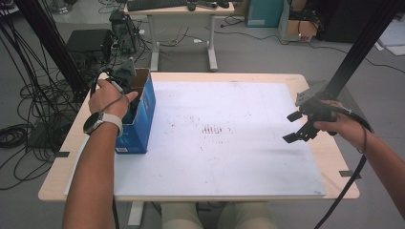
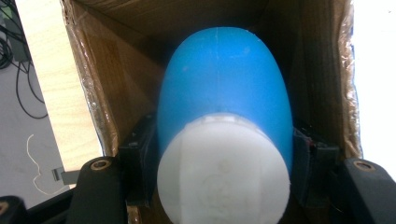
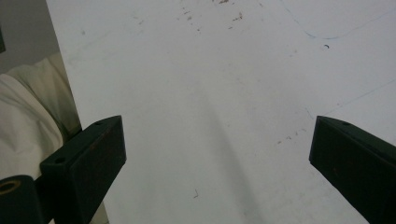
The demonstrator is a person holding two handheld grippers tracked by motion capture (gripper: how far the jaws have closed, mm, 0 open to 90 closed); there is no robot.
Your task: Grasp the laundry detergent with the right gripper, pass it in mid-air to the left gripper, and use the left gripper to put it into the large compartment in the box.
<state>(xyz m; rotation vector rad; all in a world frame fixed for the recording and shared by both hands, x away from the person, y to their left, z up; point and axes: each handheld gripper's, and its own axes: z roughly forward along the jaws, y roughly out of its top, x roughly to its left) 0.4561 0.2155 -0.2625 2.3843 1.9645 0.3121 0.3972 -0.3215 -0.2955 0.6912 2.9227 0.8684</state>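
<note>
The left gripper [image 2: 224, 163] is clamped on a blue bottle with a white cap [image 2: 224, 107], its black jaws pressing the bottle's sides just behind the cap. The bottle sits down inside an open cardboard box [image 1: 143, 112] with blue outer walls, standing at the left edge of the tabletop [image 1: 215, 133]. The right gripper [image 1: 298, 126] hangs over the white board at the right side, well apart from the box, its jaws spread wide with nothing between them

a blue bottle [image 2: 224, 93] with a white cap [image 2: 223, 172] sits clamped between the left gripper [image 2: 223, 175] jaws inside a cardboard box [image 2: 100, 93].
</note>
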